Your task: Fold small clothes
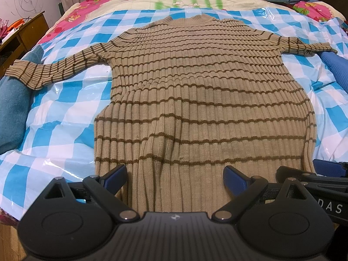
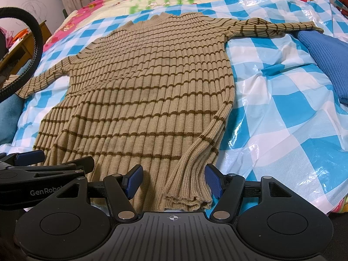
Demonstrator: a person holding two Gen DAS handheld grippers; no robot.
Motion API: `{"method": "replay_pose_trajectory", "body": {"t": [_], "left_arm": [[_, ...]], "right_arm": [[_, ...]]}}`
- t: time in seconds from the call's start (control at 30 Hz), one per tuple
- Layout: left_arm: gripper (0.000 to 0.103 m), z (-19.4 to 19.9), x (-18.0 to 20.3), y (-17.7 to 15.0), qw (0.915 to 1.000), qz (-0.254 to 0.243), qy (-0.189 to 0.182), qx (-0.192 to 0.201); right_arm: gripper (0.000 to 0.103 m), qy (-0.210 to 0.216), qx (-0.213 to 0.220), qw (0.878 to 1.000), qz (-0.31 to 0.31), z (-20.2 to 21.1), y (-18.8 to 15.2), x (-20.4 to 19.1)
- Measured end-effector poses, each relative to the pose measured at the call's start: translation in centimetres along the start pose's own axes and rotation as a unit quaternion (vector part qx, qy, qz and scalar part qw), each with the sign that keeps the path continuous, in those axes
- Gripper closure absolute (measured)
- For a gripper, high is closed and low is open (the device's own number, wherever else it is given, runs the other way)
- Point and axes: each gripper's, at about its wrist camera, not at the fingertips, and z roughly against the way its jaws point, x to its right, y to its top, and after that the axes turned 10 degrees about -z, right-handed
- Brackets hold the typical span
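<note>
in the left wrist view, your left claw (image 1: 175, 179) was spread apart over the hem of the tan ribbed brown-striped sweater (image 1: 195, 91), which lay flat on the blue-and-white checked plastic sheet (image 1: 65, 113). in the right wrist view, your right claw (image 2: 174, 181) gaped around the sweater's (image 2: 152, 91) bottom right corner.

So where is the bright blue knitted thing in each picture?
Left wrist view: the bright blue knitted cloth lies at the right edge, just under the striped beige ribbed sweater's sleeve cuff.
Right wrist view: upper right, again below that cuff.
Shared landmark: the sweater's collar, top centre in both.
</note>
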Motion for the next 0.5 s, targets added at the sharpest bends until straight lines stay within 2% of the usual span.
{"method": "replay_pose_trajectory", "body": {"t": [0.5], "left_arm": [[0.004, -0.16, 0.03, -0.06, 1.0000, 0.001, 0.001, -0.002]], "right_arm": [[0.040, -0.001, -0.003, 1.000, 0.000, -0.10, -0.02, -0.04]]}}
